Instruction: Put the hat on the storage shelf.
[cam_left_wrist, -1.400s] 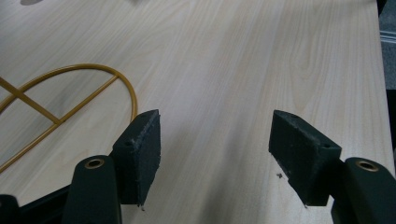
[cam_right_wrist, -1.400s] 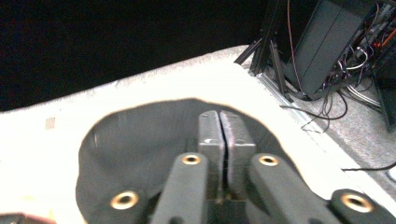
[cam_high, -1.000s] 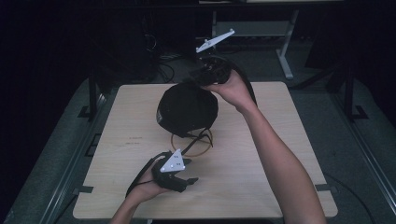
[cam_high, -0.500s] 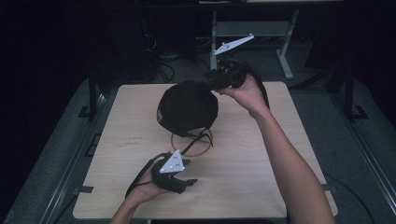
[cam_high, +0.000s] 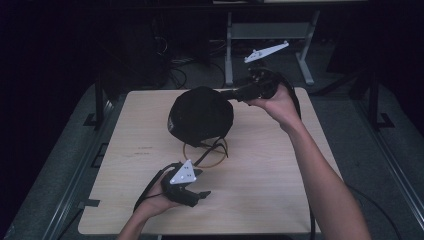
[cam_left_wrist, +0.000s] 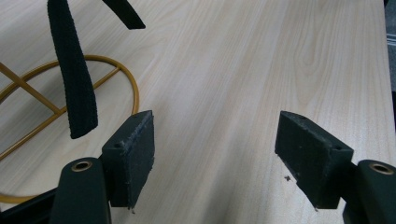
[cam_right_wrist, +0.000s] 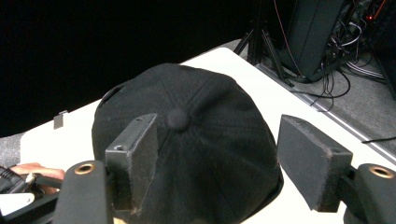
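Black cap (cam_high: 201, 115) near tabletop (cam_high: 280, 185) far edge: soft, light; pinch its crown. Your right hand-held gripper (cam_high: 235, 94) released, left hand-held gripper (cam_high: 202, 194) released.

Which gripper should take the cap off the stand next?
Right. The right gripper is open at the black cap, facing its crown. The left gripper is open low over the table beside the stand's gold ring.

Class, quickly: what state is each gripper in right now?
Left gripper: open, holding nothing, low over the table beside the gold wire ring.
Right gripper: open, holding nothing, above the black cap.
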